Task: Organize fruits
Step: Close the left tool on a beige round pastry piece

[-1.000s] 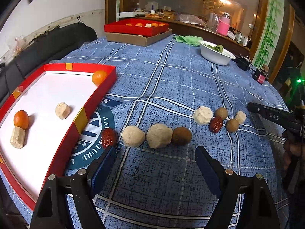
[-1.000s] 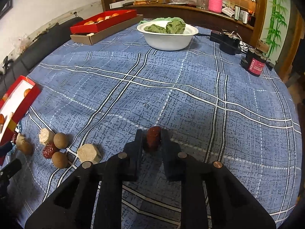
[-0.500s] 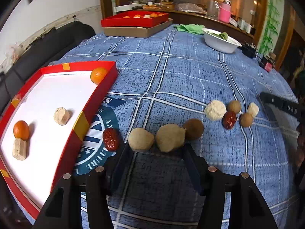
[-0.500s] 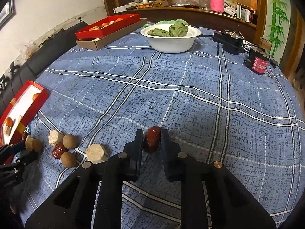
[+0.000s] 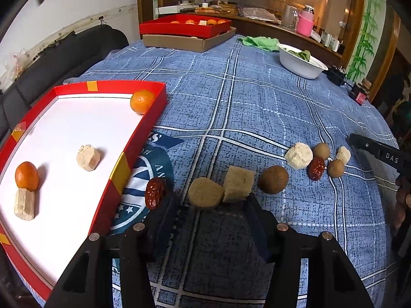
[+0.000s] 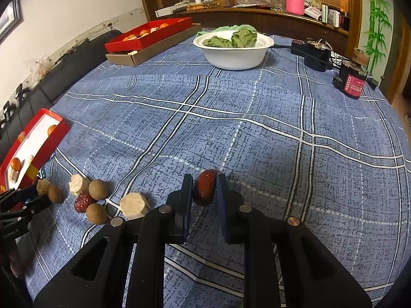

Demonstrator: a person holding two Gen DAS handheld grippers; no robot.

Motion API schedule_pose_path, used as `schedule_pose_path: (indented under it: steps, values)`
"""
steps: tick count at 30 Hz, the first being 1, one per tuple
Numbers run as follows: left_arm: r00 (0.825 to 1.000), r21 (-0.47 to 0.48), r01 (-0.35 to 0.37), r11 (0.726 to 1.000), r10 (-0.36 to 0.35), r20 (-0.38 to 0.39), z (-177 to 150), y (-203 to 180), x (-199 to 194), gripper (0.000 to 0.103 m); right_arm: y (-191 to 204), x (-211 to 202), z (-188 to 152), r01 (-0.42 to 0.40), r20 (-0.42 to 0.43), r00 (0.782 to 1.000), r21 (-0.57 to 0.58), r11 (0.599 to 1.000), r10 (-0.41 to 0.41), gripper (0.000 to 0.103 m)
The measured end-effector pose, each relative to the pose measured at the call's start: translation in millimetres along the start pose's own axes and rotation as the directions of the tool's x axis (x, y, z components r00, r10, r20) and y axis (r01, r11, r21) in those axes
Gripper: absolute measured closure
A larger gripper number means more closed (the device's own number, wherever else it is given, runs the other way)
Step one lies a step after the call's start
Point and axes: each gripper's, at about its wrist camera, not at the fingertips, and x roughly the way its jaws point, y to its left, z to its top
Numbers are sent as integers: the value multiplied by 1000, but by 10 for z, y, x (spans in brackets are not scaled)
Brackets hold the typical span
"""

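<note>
My left gripper (image 5: 209, 205) is open, its fingers on either side of two tan pieces (image 5: 205, 192) lying on the blue cloth. A red date (image 5: 155, 192) lies just left of it, a brown round fruit (image 5: 273, 179) just right. Further right is a cluster of pale chunks, brown fruits and a date (image 5: 316, 168). The red tray (image 5: 120, 172) at the left holds two oranges (image 5: 142, 100) and two pale chunks. My right gripper (image 6: 204, 192) is shut on a red date (image 6: 205, 190), held just above the cloth.
A white bowl of greens (image 6: 233, 48) stands at the back. A red box on a cardboard box (image 5: 188, 32) sits far back left. A black power block (image 6: 316, 55) and a red-labelled can (image 6: 352, 82) are at the right. A dark sofa borders the table's left.
My left gripper has moved forward and down so its fingers now straddle the two tan pieces, and has narrowed. My right gripper still holds the date and has drifted slightly.
</note>
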Motion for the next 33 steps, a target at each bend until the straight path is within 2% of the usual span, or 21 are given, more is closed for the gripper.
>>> schedule_pose_path:
  steps: [4,9,15,17,18,22,27,33]
  values:
    - [1000,21,17,1000,-17,-15,-45,-3,-40,50,-13,7,2,-4,-2,1000,5,1000,4,86]
    - [999,-9,20,1000,-21,-24,-74,70,-79,53,-15,17,-1,-8,-6,1000,7,1000,8,86]
    - [1000,-23,-15,1000,15,-3,63,101,26,63,-21,22,1,-13,-7,1000,11,1000,13,86]
    - [1000,-29,-5,1000,5,-3,92,97,36,75,-29,24,2,-14,-8,1000,15,1000,14,86]
    - [1000,-31,-4,1000,3,-2,94,90,36,75,-30,25,1,-14,-8,1000,16,1000,15,86]
    - [1000,-4,2,1000,-1,14,75,21,36,75,-32,29,-2,-17,-10,1000,18,1000,18,86]
    - [1000,-9,18,1000,-18,14,110,17,49,76,-37,29,0,-19,-10,1000,18,1000,19,86]
    - [999,-15,44,999,-44,11,1,-8,-45,76,-16,26,0,-11,-8,1000,7,1000,12,86]
